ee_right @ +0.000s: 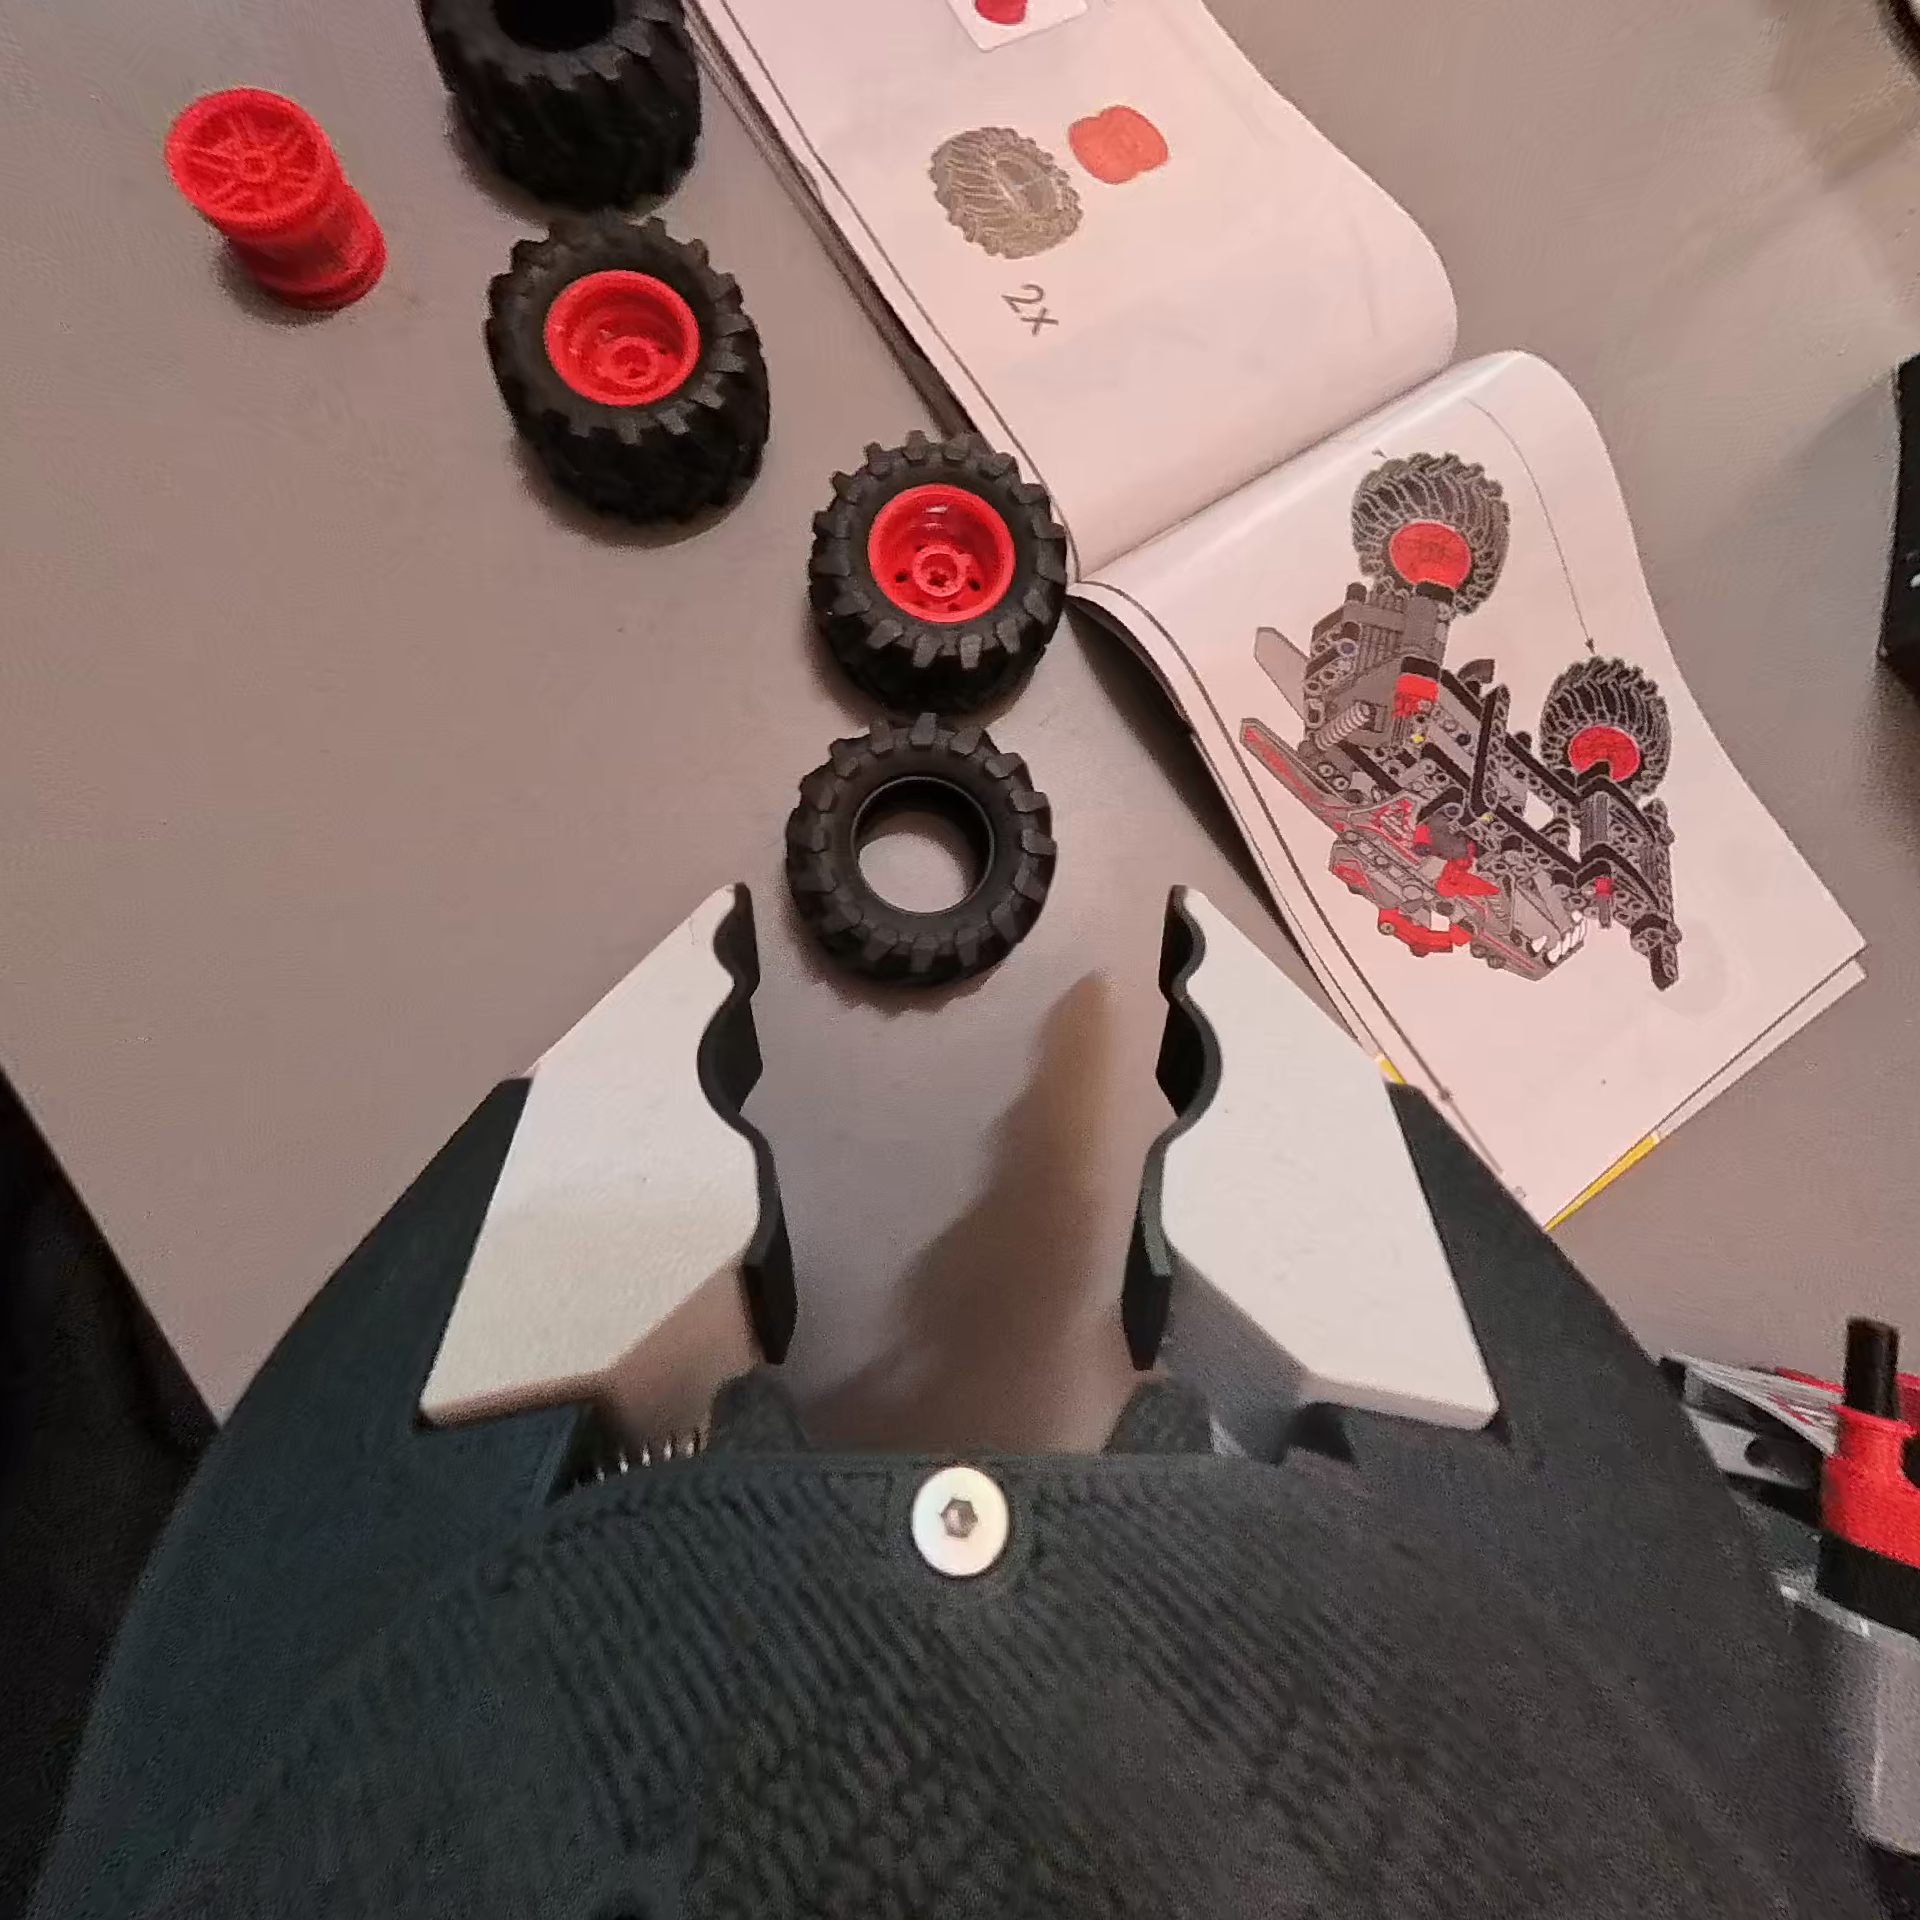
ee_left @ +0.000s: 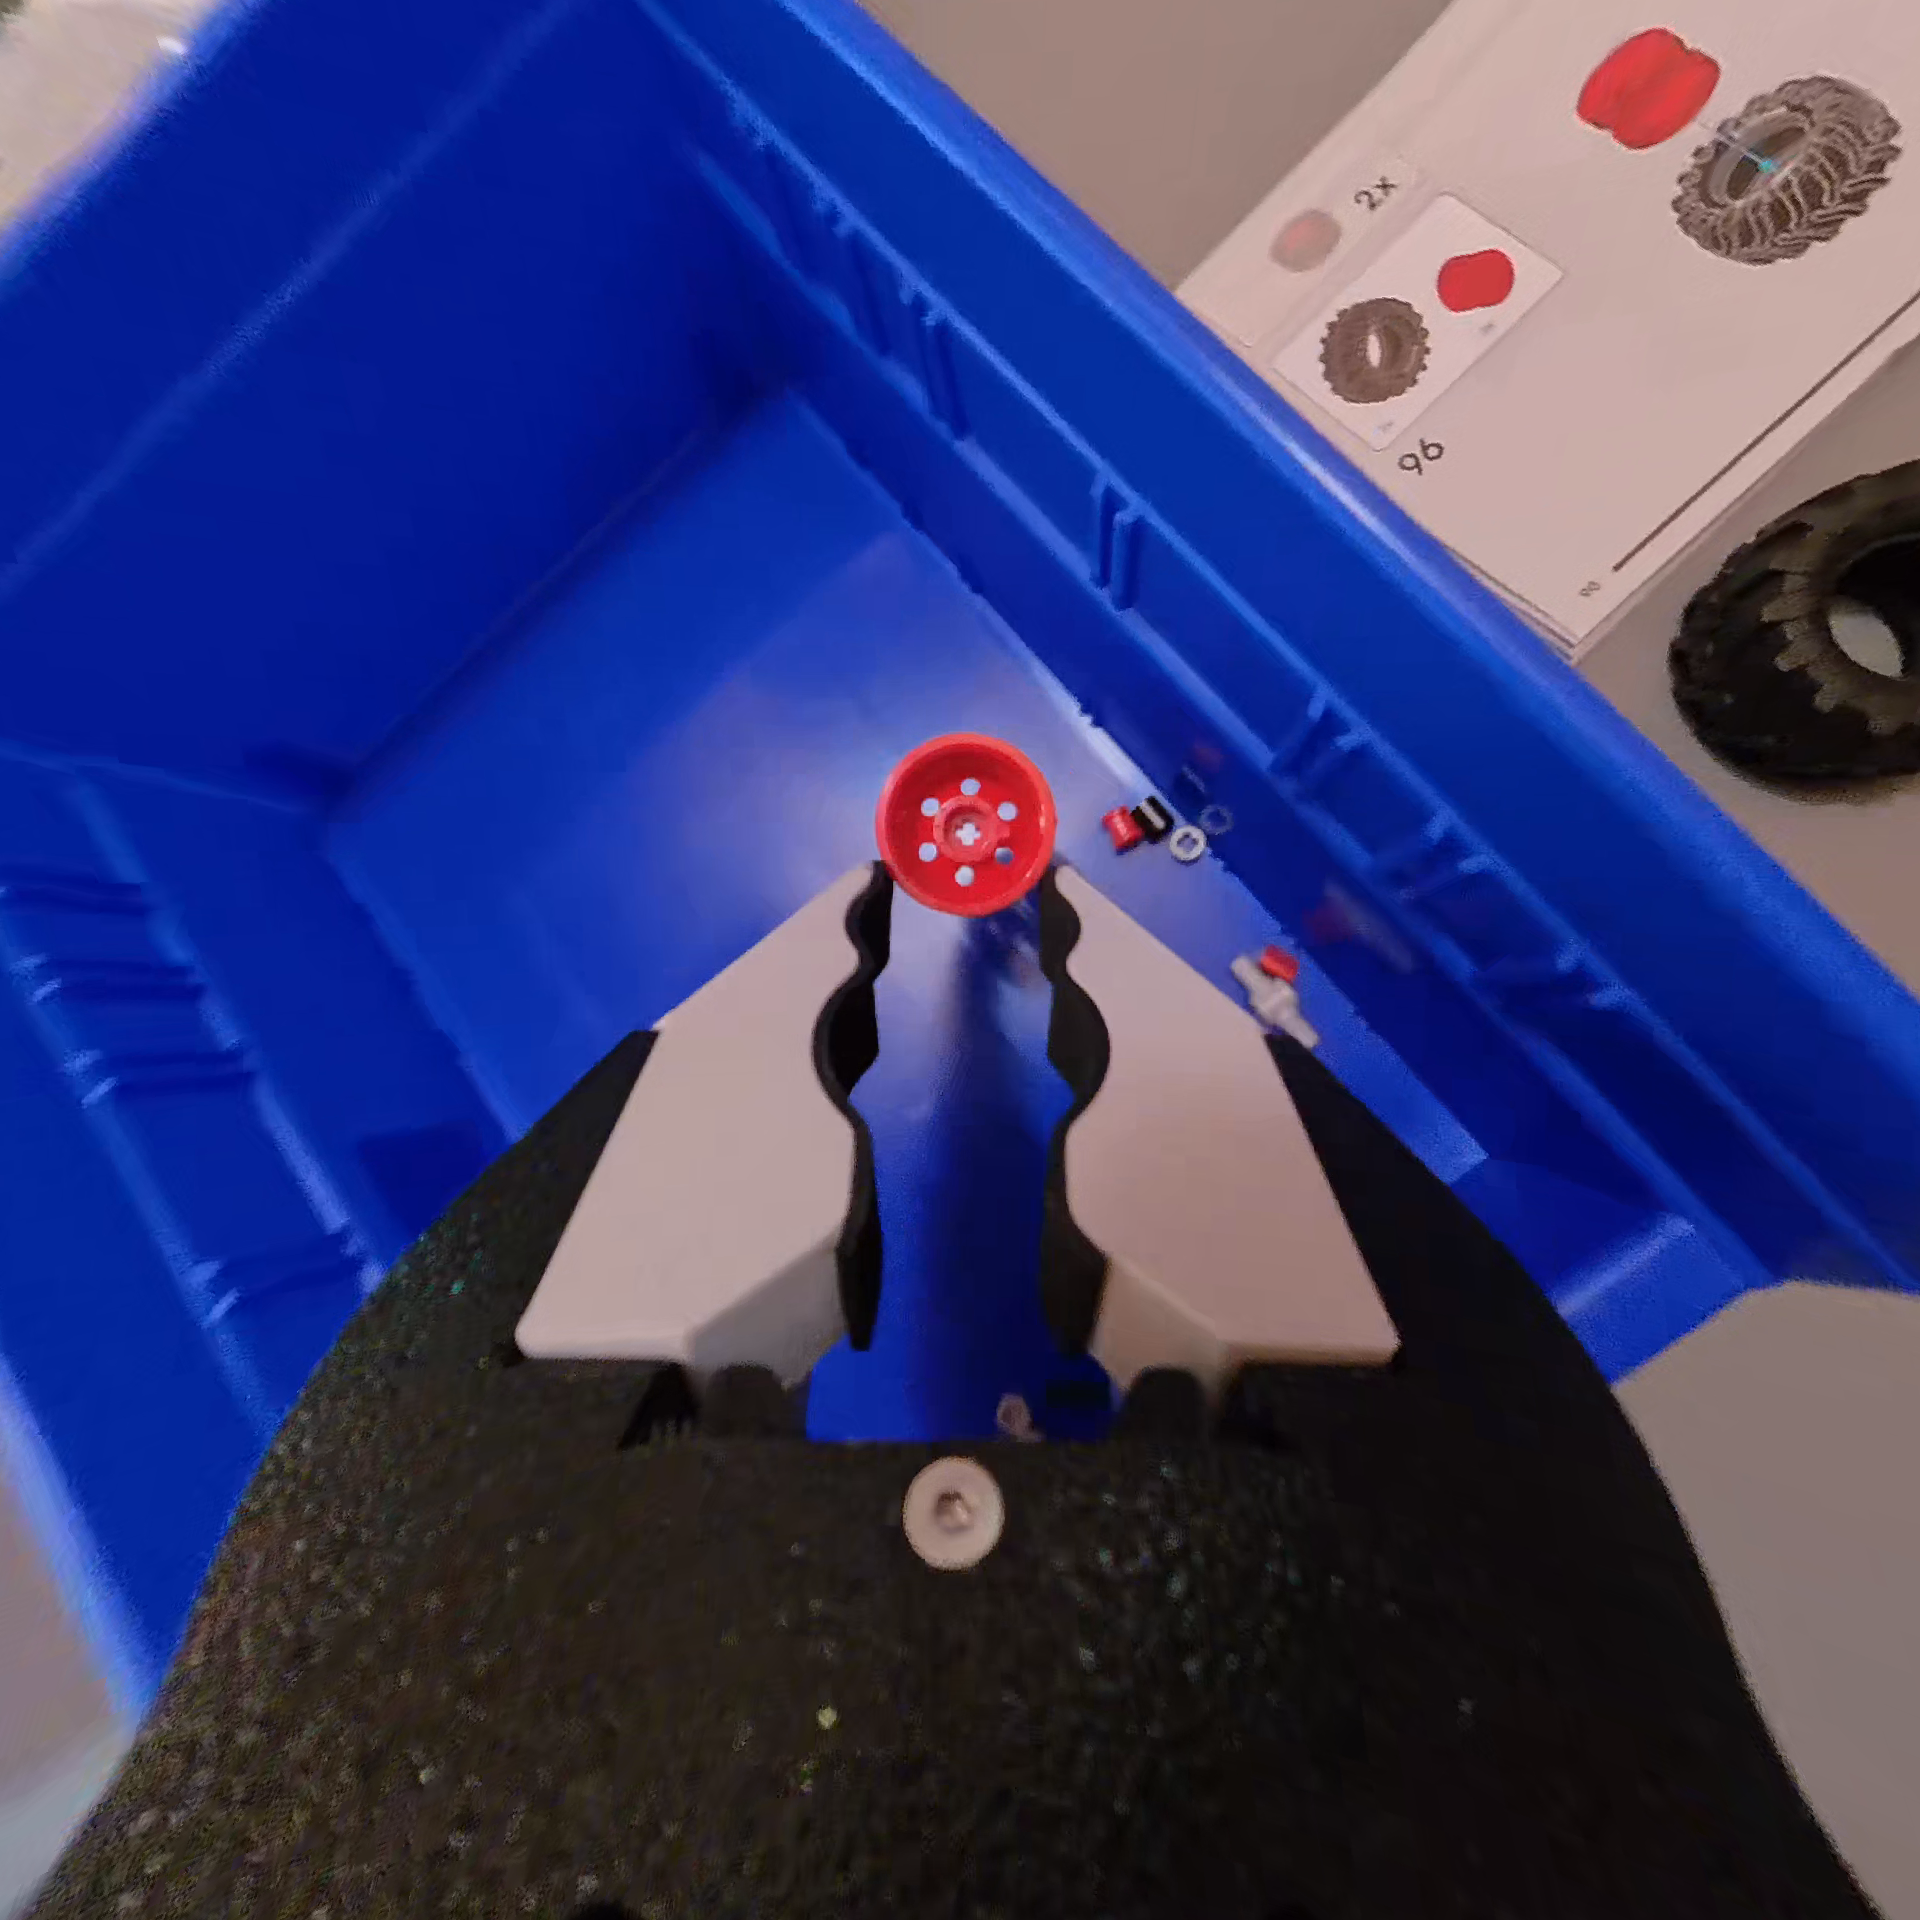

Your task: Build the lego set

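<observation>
Wheel step: left gripper [ee_left: 964, 883] pinched red rim [ee_left: 966, 823] over blue bin [ee_left: 520, 520]; right gripper [ee_right: 951, 914] gaped, empty, near rimless tyre [ee_right: 921, 850]. Next, probably: press rim squarely into tyre.

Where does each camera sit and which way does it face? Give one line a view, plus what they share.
Left wrist view: on the left gripper, looking down into a blue bin; its fingers pinch a red wheel hub.
Right wrist view: on the right gripper, looking down at the grey table; fingers apart behind an empty tyre.
Shared: the instruction booklet.
</observation>
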Demonstrator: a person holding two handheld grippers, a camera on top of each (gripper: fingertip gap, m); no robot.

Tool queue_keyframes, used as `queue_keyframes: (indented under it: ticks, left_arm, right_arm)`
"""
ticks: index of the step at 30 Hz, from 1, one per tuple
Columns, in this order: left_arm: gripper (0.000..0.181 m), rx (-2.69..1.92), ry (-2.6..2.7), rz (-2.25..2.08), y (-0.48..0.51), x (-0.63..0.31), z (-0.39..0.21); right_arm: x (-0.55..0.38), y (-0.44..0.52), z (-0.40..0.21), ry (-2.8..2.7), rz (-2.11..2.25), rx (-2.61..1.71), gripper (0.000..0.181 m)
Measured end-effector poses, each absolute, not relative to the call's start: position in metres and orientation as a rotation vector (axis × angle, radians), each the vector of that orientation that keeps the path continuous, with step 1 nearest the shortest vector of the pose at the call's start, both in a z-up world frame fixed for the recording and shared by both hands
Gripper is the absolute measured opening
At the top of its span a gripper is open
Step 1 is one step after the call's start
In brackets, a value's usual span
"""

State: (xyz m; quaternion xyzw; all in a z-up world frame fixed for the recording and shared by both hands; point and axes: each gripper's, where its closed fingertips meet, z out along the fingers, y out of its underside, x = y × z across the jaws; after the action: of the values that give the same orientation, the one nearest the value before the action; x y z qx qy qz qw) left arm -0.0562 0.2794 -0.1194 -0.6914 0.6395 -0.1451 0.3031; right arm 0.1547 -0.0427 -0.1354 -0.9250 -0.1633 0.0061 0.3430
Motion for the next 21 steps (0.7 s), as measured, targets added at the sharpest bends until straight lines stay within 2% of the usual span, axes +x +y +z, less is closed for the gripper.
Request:
queue_keyframes:
  ticks: [6,9,11,14,17,21]
  left_arm:
    - [0.025,-1.7,1.397,-0.409,0.251,-0.091,-0.036]
    - [0.025,-1.595,1.374,-0.503,0.197,-0.092,-0.006]
    - [0.025,-1.556,1.497,-0.606,0.145,-0.077,-0.014]
    - [0.025,-1.523,1.719,-0.75,0.064,-0.04,-0.05]
    - [0.025,-1.503,1.875,-0.848,-0.002,0.002,-0.096]
    - [0.025,-1.494,1.955,-0.819,-0.039,0.045,-0.143]
  right_arm:
    - [0.157,-0.051,-0.151,-0.462,0.057,-2.408,0.078]
    - [0.157,-0.053,-0.159,-0.508,0.05,-2.392,0.068]
    - [0.156,-0.049,-0.161,-0.539,0.039,-2.359,0.064]
    - [0.158,-0.039,-0.159,-0.542,0.02,-2.299,0.072]
    - [0.146,-0.038,-0.161,-0.586,0.105,-2.264,0.055]
    - [0.139,-0.06,-0.161,-0.666,0.146,-2.245,0.052]
